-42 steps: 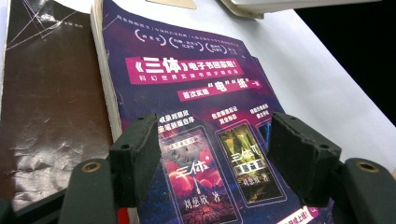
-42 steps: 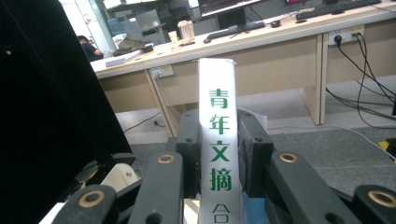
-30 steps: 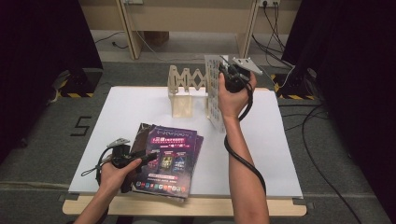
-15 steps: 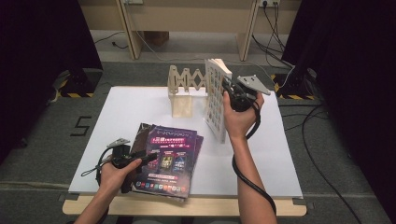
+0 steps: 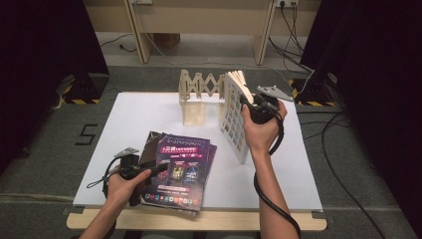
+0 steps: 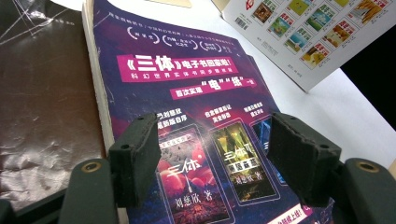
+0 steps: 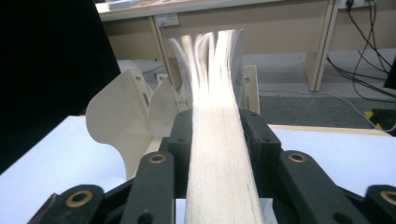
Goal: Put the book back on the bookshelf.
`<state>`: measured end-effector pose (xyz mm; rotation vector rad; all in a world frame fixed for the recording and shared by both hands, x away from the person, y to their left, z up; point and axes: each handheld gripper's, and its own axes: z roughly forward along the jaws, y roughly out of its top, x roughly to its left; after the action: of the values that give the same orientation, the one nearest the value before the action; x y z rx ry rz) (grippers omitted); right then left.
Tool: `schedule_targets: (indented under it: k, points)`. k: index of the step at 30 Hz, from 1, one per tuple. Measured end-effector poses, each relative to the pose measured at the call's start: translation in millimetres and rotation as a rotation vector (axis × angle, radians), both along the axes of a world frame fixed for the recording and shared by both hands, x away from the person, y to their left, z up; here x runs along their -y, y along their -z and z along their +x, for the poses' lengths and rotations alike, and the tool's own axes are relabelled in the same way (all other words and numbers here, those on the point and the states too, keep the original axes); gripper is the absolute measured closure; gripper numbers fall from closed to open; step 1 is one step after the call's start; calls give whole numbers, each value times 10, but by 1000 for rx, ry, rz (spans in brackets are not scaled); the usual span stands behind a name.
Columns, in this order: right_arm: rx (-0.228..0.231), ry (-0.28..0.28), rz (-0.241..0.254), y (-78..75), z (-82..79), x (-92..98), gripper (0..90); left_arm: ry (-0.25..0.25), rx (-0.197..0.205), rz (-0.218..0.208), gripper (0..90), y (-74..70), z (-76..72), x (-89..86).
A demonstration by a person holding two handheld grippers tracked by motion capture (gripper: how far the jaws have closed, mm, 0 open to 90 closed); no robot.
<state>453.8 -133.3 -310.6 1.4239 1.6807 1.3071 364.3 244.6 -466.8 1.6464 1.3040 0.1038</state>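
Since the earlier frame, I saw the white book (image 5: 234, 117) come down from above the wooden rack (image 5: 198, 95) to stand on the table (image 5: 149, 112) just beside it. My right gripper (image 7: 217, 140) clasped its page edge, jaws having just been opening. My left gripper (image 6: 219, 158) hung agape over the purple magazine (image 6: 187, 93).
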Motion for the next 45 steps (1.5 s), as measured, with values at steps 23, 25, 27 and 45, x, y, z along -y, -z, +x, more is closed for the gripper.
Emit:
schedule_targets:
  k: [23,25,27,45]
  points:
    - [-67,-20,-70,-23,-108,-7,681,1,2,-1,329,-13,-3,-10]
    - [-73,-18,-72,3,-126,0,677,-1,0,-4,328,-13,-3,-2]
    - [-76,-18,-73,23,-147,-6,678,1,1,-2,328,-15,-4,2]
    - [-119,-56,-75,-97,-91,-63,745,-1,-4,-3,329,-6,13,-11]
